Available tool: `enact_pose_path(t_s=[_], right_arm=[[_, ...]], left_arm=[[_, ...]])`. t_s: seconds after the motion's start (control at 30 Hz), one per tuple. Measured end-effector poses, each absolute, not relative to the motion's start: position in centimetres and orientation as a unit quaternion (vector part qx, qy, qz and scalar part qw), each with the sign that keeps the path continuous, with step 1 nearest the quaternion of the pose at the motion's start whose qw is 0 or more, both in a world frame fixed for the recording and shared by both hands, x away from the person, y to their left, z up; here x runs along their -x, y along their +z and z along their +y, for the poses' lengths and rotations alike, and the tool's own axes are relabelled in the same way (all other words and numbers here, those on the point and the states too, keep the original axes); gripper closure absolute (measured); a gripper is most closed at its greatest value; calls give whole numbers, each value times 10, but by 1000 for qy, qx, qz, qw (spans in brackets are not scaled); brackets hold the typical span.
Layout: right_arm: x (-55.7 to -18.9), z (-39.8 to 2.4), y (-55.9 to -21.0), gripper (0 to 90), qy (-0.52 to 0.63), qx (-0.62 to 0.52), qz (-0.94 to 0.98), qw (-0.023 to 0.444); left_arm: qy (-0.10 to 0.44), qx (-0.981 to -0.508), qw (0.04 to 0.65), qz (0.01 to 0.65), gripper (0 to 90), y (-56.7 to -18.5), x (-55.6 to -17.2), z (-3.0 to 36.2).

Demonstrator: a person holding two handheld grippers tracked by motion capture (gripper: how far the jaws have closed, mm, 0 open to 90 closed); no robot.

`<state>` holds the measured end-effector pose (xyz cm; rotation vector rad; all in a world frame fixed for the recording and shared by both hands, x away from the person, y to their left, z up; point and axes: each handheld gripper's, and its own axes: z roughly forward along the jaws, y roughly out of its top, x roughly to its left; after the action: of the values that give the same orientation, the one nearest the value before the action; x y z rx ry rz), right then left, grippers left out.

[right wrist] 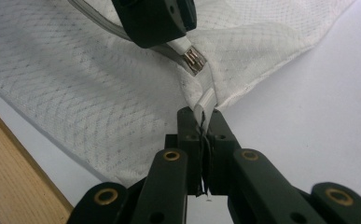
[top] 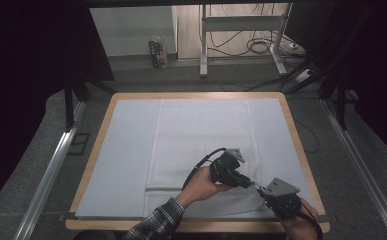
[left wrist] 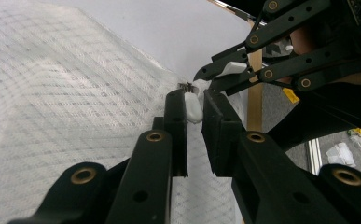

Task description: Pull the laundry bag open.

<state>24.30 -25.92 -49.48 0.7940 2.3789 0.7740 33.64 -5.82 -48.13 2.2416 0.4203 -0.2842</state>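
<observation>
White mesh bag (top: 201,145) lies flat on table (top: 98,145), near front edge. L gripper (top: 248,182) is clamped on zipper pull (left wrist: 193,106) at bag's corner. R gripper (top: 262,191) pinches zipper end (right wrist: 205,103) just beside it.

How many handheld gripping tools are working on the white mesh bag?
2. The left tool is shut on the zipper pull near the bag's corner. The right tool, at the table's near right edge, pinches the bag's corner tab.
</observation>
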Motion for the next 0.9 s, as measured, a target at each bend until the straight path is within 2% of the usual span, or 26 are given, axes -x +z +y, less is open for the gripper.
enact_pose_path(t_s=[0.2,0.5,0.7,0.77,0.9], right_arm=[[-243,-260,-494,860,287,-295,874,258],[-243,-262,-493,860,301,-305,869,248],[-244,-265,-492,852,314,-312,866,234],[-245,-266,-491,810,322,-315,863,227],[-249,-273,-488,571,354,-341,848,197]], left_arm=[[-117,-889,411,165,800,-481,-336,-58],[-100,-898,396,165,868,-482,-335,-57],[-95,-894,408,162,871,-481,-334,-55],[-93,-892,412,161,872,-480,-334,-53],[-93,-887,423,159,872,-477,-335,-48]])
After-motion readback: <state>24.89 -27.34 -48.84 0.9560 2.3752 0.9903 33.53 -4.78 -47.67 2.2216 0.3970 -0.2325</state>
